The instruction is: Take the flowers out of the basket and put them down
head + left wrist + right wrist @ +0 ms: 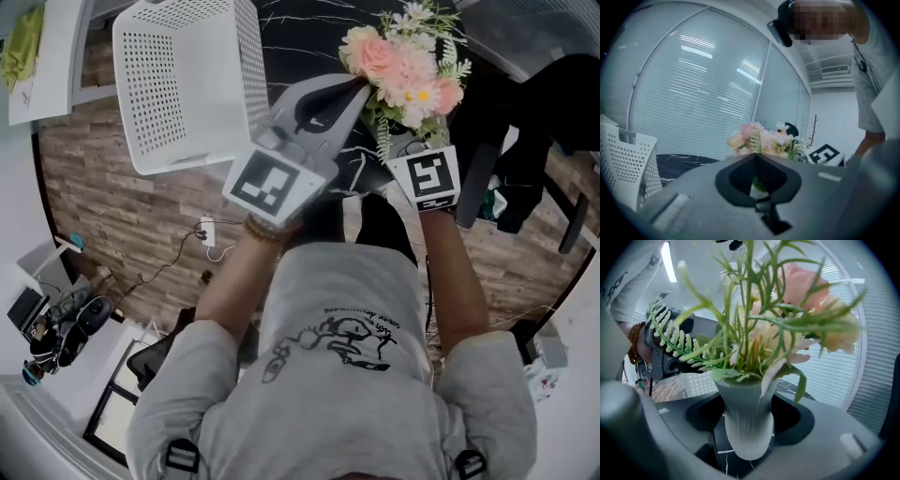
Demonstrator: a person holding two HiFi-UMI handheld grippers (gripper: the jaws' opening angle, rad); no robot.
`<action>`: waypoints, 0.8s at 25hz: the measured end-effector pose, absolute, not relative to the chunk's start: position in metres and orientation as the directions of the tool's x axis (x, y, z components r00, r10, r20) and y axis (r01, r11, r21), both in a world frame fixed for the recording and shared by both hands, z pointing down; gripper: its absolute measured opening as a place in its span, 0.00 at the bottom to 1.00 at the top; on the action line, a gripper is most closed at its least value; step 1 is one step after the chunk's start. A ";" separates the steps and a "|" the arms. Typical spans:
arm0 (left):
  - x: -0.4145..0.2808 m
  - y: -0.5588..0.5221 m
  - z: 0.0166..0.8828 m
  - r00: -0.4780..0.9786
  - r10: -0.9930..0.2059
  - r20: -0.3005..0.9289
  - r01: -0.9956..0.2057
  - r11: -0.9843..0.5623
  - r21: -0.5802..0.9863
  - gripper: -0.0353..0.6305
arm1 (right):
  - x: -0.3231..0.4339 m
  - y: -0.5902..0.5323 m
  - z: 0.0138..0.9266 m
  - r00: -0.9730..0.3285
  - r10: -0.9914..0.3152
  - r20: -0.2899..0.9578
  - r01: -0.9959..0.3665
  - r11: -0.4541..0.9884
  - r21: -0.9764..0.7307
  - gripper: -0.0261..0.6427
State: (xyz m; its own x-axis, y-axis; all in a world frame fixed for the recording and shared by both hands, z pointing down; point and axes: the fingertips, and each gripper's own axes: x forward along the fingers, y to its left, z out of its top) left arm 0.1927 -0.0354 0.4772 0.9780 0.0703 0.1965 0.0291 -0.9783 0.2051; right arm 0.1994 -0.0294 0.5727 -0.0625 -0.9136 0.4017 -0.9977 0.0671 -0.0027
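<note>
A bunch of pink and cream flowers (403, 61) with green fern sprigs stands in a ribbed white vase (747, 418). My right gripper (419, 141) is shut on the vase body and holds it upright above the black marble table (300, 37). In the right gripper view the vase fills the gap between the jaws. My left gripper (359, 86) is shut on nothing, its tips just left of the blooms (761, 140). The white perforated basket (187, 84) is at the upper left, apart from both grippers, and nothing shows inside it.
Wood-plank floor (112, 206) with cables lies below the basket. A dark chair with black cloth over it (525, 122) stands at the right. Window blinds (693, 93) run behind the table. The basket's wall (628, 164) is at the left gripper's left.
</note>
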 end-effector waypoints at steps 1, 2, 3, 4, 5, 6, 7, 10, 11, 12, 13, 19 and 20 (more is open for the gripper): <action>0.193 -0.035 0.478 0.978 0.070 0.198 0.029 -0.979 0.204 0.06 | 0.199 -0.029 0.574 -0.063 -0.913 0.402 -0.998 0.068 -0.002 0.51; 0.192 -0.035 0.479 0.978 0.070 0.198 0.028 -0.979 0.204 0.06 | 0.199 -0.029 0.574 -0.063 -0.913 0.403 -0.998 0.068 -0.002 0.51; 0.192 -0.035 0.479 0.978 0.069 0.199 0.028 -0.978 0.205 0.06 | 0.199 -0.029 0.575 -0.063 -0.913 0.403 -0.998 0.068 -0.002 0.51; 0.192 -0.035 0.479 0.977 0.069 0.200 0.026 -0.978 0.207 0.06 | 0.199 -0.029 0.575 -0.063 -0.914 0.401 -0.998 0.067 -0.002 0.51; 0.192 -0.035 0.480 0.977 0.068 0.201 0.025 -0.978 0.209 0.06 | 0.199 -0.029 0.575 -0.062 -0.915 0.398 -0.998 0.065 -0.004 0.51; 0.192 -0.035 0.480 0.977 0.067 0.203 0.024 -0.978 0.209 0.06 | 0.199 -0.030 0.576 -0.060 -0.917 0.393 -0.998 0.063 -0.007 0.51; 0.192 -0.035 0.481 0.977 0.066 0.203 0.023 -0.978 0.208 0.06 | 0.199 -0.030 0.576 -0.060 -0.919 0.390 -0.998 0.062 -0.009 0.51; 0.192 -0.035 0.482 0.978 0.063 0.201 0.020 -0.978 0.207 0.06 | 0.198 -0.030 0.577 -0.066 -0.918 0.390 -0.998 0.068 -0.008 0.51; 0.192 -0.035 0.482 0.978 0.062 0.201 0.020 -0.978 0.208 0.06 | 0.199 -0.030 0.576 -0.064 -0.921 0.384 -0.998 0.065 -0.010 0.51; 0.191 -0.035 0.481 0.978 0.062 0.201 0.019 -0.978 0.208 0.06 | 0.199 -0.030 0.576 -0.063 -0.923 0.380 -0.998 0.063 -0.011 0.51; 0.191 -0.035 0.481 0.978 0.062 0.199 0.020 -0.978 0.208 0.06 | 0.199 -0.029 0.576 -0.063 -0.922 0.381 -0.998 0.064 -0.010 0.52; 0.188 -0.036 0.482 0.978 0.064 0.199 0.020 -0.977 0.211 0.06 | 0.198 -0.030 0.579 -0.053 -0.921 0.386 -0.999 0.052 -0.012 0.52; 0.187 -0.036 0.482 0.978 0.063 0.199 0.019 -0.977 0.212 0.06 | 0.197 -0.030 0.579 -0.050 -0.921 0.387 -0.999 0.049 -0.014 0.52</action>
State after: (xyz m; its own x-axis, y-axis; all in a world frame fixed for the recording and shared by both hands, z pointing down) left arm 0.1874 -0.0360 0.4824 0.9781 0.0627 0.1987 0.0195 -0.9770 0.2123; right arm 0.1974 -0.0297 0.5792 -0.0504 -0.9209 0.3866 -0.9987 0.0489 -0.0137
